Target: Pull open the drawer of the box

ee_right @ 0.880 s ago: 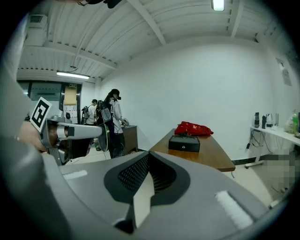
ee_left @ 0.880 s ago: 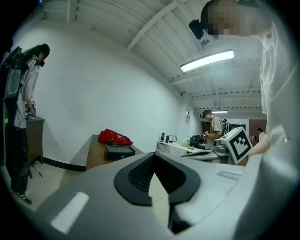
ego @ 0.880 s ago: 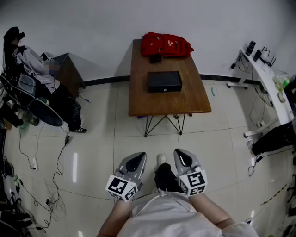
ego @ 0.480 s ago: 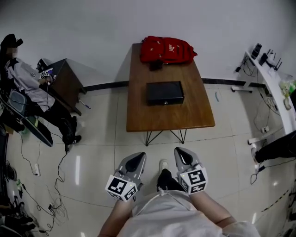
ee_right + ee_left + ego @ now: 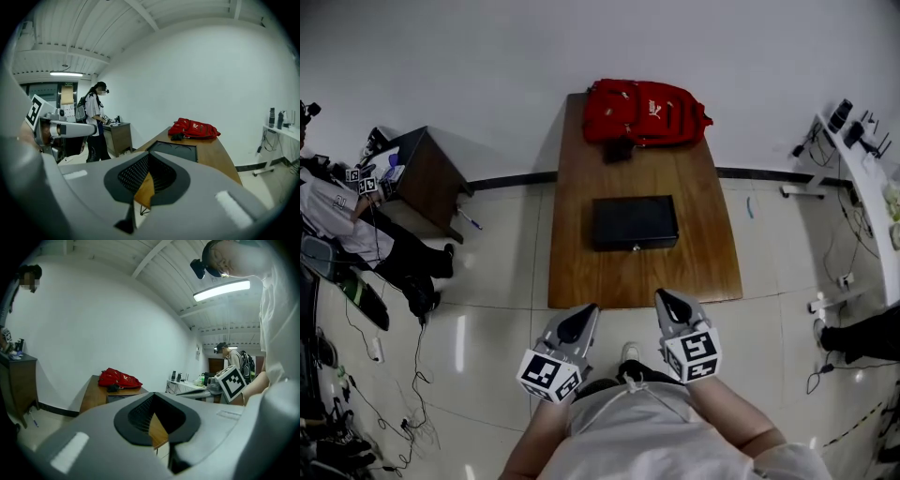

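The bench point(image 5: 581, 272) and box point(image 5: 635, 222) lie nearer than before. The left hand-held gripper point(image 5: 580, 315) and right hand-held gripper point(image 5: 667, 302), jaws together, hold nothing.

Long wooden table point(image 5: 581, 272), bare brown top, on a pale tiled floor point(image 5: 497, 291). Black box point(image 5: 635, 222) lies flat about mid-table. Beyond the box, at the table's wall end, a red backpack point(image 5: 647, 112). Small dark item point(image 5: 619, 150) between backpack and box, touching the backpack. Wood bare on the box's other three sides.
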Demonstrator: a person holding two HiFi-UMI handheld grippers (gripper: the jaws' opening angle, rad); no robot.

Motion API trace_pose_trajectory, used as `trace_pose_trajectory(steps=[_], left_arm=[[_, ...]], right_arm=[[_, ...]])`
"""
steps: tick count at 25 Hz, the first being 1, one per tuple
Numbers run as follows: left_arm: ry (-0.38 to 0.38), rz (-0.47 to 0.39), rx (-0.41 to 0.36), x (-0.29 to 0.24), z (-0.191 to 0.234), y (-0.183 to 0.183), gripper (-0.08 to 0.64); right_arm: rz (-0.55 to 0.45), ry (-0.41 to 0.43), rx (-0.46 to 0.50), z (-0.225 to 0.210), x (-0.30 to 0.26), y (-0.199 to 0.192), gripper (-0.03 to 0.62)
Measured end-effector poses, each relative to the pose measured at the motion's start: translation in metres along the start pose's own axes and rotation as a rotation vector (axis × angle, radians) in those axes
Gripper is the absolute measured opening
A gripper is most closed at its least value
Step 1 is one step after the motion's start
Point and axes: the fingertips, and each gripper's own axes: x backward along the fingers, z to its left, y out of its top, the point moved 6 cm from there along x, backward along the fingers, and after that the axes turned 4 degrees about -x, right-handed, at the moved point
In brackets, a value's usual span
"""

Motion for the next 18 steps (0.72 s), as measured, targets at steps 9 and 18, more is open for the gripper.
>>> trace_pose_trajectory(steps=[9, 18], left_arm=[[0.017, 0.044, 0.046, -0.042, 0.041, -0.004, 0.005], [-0.046, 0.085, 0.105, -0.078, 0.074, -0.014, 0.005]], right_arm=[[0.078, 0.008, -0.017, -0.03, -0.056, 0.001, 0.008], [0.195, -0.002, -0.049, -0.033, -0.11, -0.021, 0.008]])
